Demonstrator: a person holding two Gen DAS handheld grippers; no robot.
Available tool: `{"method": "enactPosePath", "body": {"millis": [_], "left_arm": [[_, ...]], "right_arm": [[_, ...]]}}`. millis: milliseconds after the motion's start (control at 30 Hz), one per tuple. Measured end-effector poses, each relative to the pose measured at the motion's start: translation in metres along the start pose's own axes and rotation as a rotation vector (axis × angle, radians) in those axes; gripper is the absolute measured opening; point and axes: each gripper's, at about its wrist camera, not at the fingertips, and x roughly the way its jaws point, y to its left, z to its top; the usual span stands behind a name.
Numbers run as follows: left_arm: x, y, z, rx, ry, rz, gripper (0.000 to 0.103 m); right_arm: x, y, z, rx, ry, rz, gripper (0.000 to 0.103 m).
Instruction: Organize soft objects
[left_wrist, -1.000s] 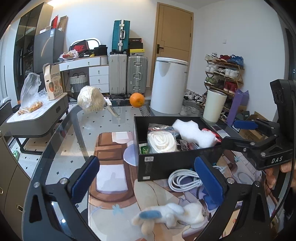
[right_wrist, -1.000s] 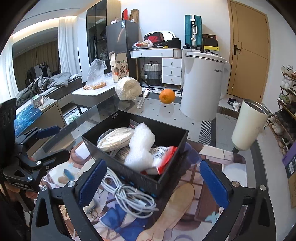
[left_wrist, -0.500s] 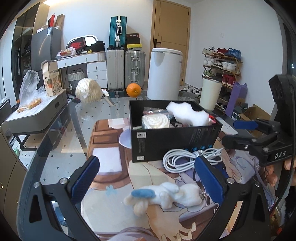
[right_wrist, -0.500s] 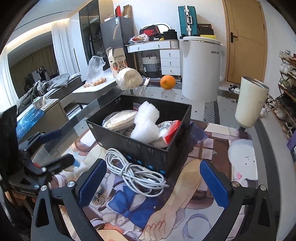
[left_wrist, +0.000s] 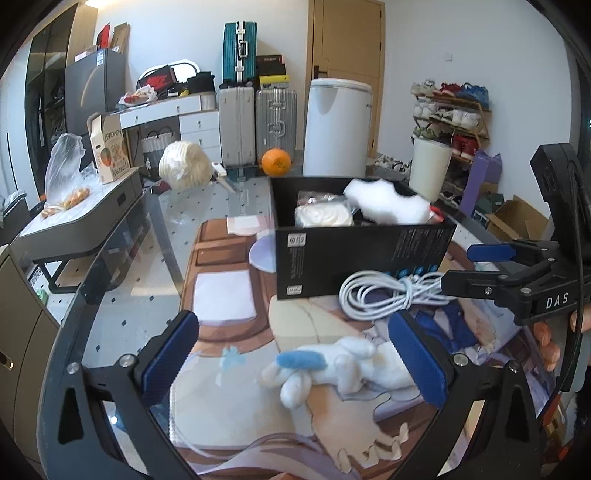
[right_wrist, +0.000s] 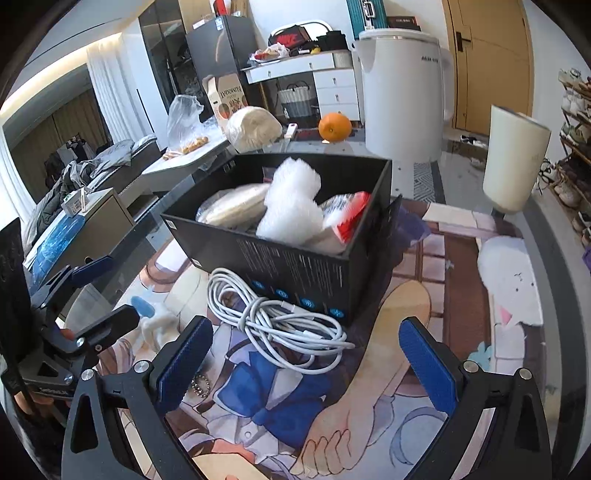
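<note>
Left tool (left_wrist: 295, 363) spread wide, pads empty, low over the printed mat (left_wrist: 229, 402) on the glass table (left_wrist: 122, 295). Plush toy (left_wrist: 332, 365), white with a blue ear, lies on the mat between the left pads, nearer the 3 o'clock pad and possibly touching it; contact cannot be confirmed. Right tool (right_wrist: 304, 363) also spread wide, holding nothing; the near loops of the cable (right_wrist: 273, 321) sit between its pads at about 11 o'clock of the gap, no contact seen. In the left view the right tool (left_wrist: 476, 267) enters from 3 o'clock with its tips at the end of the cable (left_wrist: 384, 295), fingertips of a hand (left_wrist: 546, 343) on its grip. In the right view the left tool (right_wrist: 107, 295) comes in from 9 o'clock with the plush (right_wrist: 151, 325) partly hidden behind its lower finger. Cable is coiled, white, touching the front wall of the black box (right_wrist: 295, 266). Box stands on the mat, open-topped, holding white foam (right_wrist: 291, 206), a wrapped white bundle (right_wrist: 229, 206) and a red-and-white packet (right_wrist: 347, 218). Beyond the box, on the far table: orange (right_wrist: 334, 127) at 12 o'clock, pale wrapped ball (right_wrist: 251, 127) at 11 o'clock. A white bin (right_wrist: 402, 85) stands behind the table.
</note>
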Motion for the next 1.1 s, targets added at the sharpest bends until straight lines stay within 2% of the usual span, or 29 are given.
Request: {"method": "enactPosePath", "body": {"millis": [433,933,1100], "left_arm": [[-0.001,0.007,-0.008,-0.052,0.009,-0.054,0.103],[-0.002,0.013,-0.009,-0.078,0.007,-0.083,0.103],[-0.002,0.012,-0.009,-0.074,0.009,-0.083,0.103]], "right_arm": [[0.037,0.012,0.001,0.024,0.089,-0.015,0.102],[0.06,0.024,0.017,0.027,0.116,-0.101,0.102],[0.062,0.021,0.02,0.033,0.12,-0.101,0.102]]}}
